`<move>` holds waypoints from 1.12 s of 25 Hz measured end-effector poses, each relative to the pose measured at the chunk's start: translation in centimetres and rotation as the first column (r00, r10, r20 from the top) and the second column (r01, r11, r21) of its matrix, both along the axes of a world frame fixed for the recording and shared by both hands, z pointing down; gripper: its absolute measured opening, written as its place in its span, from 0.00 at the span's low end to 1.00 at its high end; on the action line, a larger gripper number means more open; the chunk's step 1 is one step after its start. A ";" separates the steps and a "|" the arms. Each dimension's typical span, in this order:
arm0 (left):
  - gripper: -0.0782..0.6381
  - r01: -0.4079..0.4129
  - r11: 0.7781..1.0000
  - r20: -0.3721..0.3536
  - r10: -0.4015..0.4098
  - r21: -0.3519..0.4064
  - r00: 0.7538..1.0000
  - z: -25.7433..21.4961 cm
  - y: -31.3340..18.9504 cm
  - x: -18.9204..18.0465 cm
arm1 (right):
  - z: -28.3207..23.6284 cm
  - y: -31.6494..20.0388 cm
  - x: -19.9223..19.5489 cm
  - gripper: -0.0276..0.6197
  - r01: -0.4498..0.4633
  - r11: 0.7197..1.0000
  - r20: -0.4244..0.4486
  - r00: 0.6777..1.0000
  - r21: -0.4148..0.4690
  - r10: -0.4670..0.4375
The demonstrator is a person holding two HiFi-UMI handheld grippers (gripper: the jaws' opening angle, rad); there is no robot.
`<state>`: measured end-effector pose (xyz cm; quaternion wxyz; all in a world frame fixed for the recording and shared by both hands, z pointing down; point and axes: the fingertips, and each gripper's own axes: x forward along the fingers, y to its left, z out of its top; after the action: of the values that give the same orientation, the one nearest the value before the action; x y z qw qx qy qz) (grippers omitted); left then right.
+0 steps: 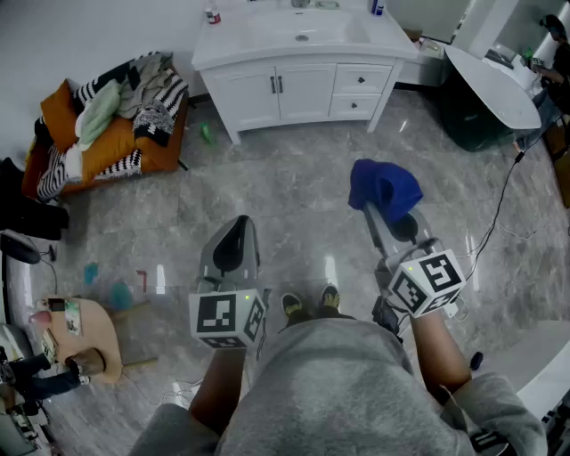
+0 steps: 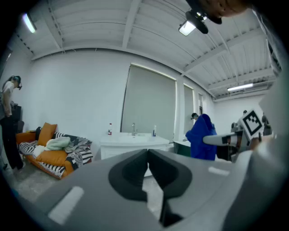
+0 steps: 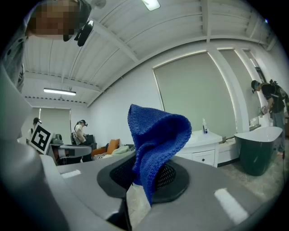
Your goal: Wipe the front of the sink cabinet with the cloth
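Grey marble floor (image 1: 294, 196) lies between the person (image 1: 347, 392) and the white sink cabinet (image 1: 303, 89), so the right gripper (image 1: 381, 223) holds the blue cloth (image 1: 385, 185) clamped for carrying, while the left gripper (image 1: 234, 233), jaws together, is empty.

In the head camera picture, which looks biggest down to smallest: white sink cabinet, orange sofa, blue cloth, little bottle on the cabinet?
1. sink cabinet, largest
2. orange sofa, a close second
3. blue cloth, though it is nearer the camera, which makes it look bigger
4. bottle, tiny
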<state>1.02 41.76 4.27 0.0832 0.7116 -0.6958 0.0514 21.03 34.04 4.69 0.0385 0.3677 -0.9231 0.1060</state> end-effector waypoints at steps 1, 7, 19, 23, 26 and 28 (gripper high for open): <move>0.13 0.009 1.000 -0.002 -0.009 0.005 1.000 -0.1 -0.2 -0.2 | -0.1 -0.2 -0.1 0.16 0.004 1.000 0.005 1.000 0.003 -0.004; 0.13 0.013 1.000 -0.003 -0.013 0.012 1.000 -0.1 -0.4 -0.1 | -0.5 -0.3 0.0 0.16 -0.006 1.000 0.033 0.999 0.007 0.005; 0.13 0.042 0.999 -0.040 -0.041 0.015 0.998 -0.1 1.6 -2.8 | -0.9 0.9 -2.7 0.15 0.010 1.000 0.110 0.994 -0.025 -0.007; 0.13 0.045 0.999 -0.042 -0.044 0.023 0.998 0.0 2.8 -4.5 | -1.0 1.6 -4.9 0.15 0.025 1.000 0.111 0.994 -0.011 -0.023; 0.13 0.054 0.998 -0.044 -0.053 0.025 0.998 0.2 3.4 -6.1 | -0.9 2.1 -6.3 0.15 0.024 1.000 0.113 0.993 -0.009 -0.022; 0.13 0.054 0.998 -0.043 -0.053 0.023 0.998 0.4 3.6 -6.9 | -1.0 2.3 -7.1 0.15 0.028 1.000 0.119 0.993 -0.014 -0.026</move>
<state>-5.85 45.37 4.65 0.0906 0.6945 -0.7133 0.0256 13.95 36.37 3.70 -0.0122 0.3478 -0.9278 0.1346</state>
